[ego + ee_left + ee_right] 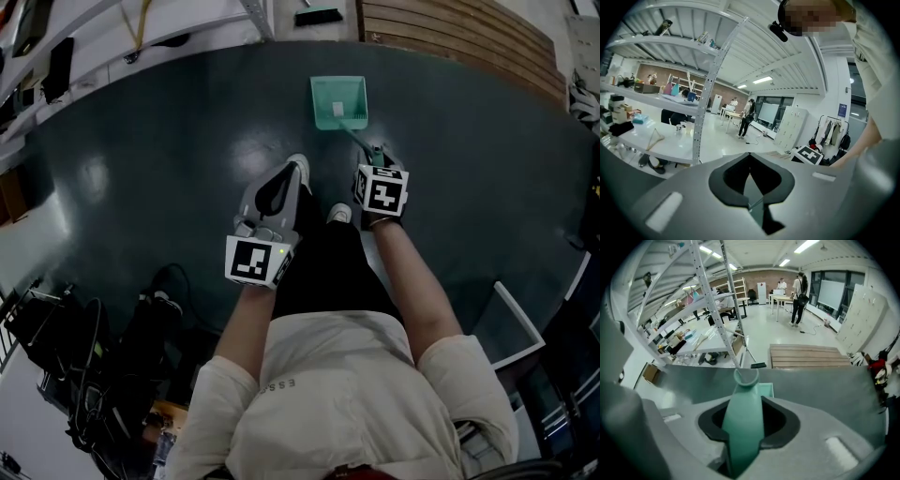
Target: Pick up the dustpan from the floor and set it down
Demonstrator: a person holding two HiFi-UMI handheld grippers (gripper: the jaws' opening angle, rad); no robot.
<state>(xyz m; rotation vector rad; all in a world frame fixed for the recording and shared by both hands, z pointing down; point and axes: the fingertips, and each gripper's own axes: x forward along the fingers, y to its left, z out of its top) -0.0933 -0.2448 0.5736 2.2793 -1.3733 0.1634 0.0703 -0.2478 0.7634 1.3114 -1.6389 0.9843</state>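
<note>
A teal dustpan [338, 101] rests on the dark floor in front of me in the head view, its long handle [358, 141] running back toward me. My right gripper [378, 155] points steeply down and is shut on that handle. In the right gripper view the teal handle [743, 423] fills the gap between the jaws of the right gripper [744, 448], its ring end sticking out beyond them, with a strip of the pan [767, 390] behind. My left gripper [296, 167] hangs beside it to the left, shut with nothing in it; in its own view the left gripper [752, 187] shows its jaws meeting.
A wooden pallet [459, 33] lies beyond the dustpan at the upper right. A white shelving rack [103, 33] stands at the upper left, with a black brush [319, 16] near its foot. Cables and gear [94, 347] crowd the lower left. A white frame [520, 323] sits at the right.
</note>
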